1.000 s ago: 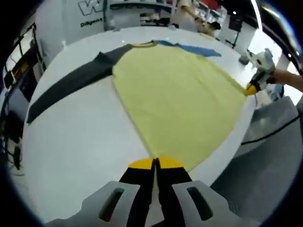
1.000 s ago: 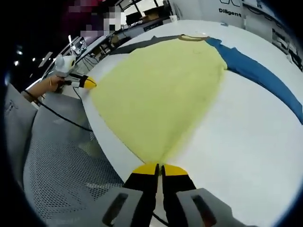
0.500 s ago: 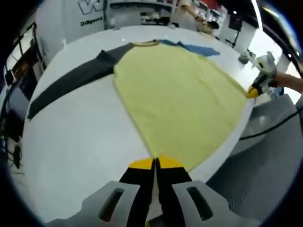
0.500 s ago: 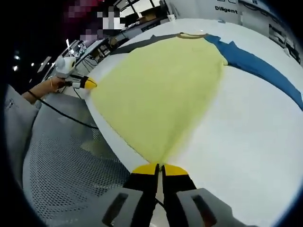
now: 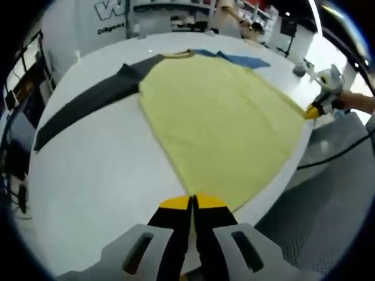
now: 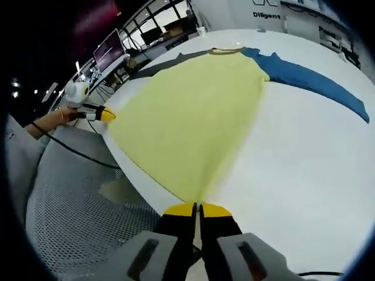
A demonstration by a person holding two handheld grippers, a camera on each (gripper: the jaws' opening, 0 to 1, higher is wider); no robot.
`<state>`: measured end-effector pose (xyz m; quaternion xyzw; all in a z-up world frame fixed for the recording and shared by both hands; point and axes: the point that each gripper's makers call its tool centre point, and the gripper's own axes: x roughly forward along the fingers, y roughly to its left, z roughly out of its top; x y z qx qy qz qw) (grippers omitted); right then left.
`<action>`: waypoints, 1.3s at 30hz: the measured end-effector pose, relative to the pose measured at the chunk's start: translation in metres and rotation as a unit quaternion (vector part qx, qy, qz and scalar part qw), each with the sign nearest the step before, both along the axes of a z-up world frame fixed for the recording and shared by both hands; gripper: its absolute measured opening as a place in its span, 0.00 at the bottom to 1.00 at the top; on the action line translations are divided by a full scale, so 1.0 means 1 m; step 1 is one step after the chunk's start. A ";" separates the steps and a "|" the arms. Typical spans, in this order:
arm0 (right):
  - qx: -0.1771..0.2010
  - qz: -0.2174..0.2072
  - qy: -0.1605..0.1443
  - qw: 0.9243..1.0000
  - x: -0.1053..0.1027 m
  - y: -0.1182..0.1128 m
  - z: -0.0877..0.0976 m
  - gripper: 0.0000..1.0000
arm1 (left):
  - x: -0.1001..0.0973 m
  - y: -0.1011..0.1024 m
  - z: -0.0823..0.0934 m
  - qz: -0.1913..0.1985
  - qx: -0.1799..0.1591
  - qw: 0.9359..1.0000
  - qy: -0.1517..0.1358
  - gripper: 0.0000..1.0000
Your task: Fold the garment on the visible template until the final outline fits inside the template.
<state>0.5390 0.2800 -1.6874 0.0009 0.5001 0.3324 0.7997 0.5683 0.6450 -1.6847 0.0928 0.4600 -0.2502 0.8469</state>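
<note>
A yellow shirt point(image 5: 217, 123) point(image 6: 187, 123) lies spread flat on the white table point(image 5: 99, 175) point(image 6: 304, 158). Its dark grey sleeve point(image 5: 88, 102) stretches out on one side, its blue sleeve point(image 6: 304, 79) point(image 5: 243, 58) on the other. My left gripper point(image 5: 192, 202) is shut on one bottom corner of the shirt's hem, seen also in the right gripper view as the left gripper point(image 6: 105, 114). My right gripper point(image 6: 196, 209) is shut on the other bottom corner; the right gripper point(image 5: 312, 111) also appears at the table's edge in the left gripper view, held by a hand.
The table's rounded edge point(image 6: 126, 181) runs just under the hem. Grey mesh flooring or seating point(image 6: 70, 216) lies below it, crossed by a black cable point(image 6: 76, 152). Desks, monitors point(image 6: 111, 52) and white panels with lettering point(image 5: 114, 12) stand behind the table.
Both views have shifted slightly; the right gripper's camera has pulled back and tilted a little. The shirt stays flat and both grips hold.
</note>
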 end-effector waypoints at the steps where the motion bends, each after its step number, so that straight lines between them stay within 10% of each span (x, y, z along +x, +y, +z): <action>1: -0.006 -0.003 -0.005 1.000 -0.001 -0.001 0.001 0.00 | 0.000 0.001 0.000 0.000 0.001 1.000 0.000 0.00; 30: 0.005 -0.005 -0.047 0.999 0.001 -0.002 0.009 0.00 | -0.002 -0.001 0.002 0.004 0.005 1.000 -0.003 0.00; 39: 0.010 -0.024 -0.062 0.998 0.003 -0.011 0.017 0.05 | 0.006 0.001 0.016 0.053 -0.049 0.997 -0.023 0.06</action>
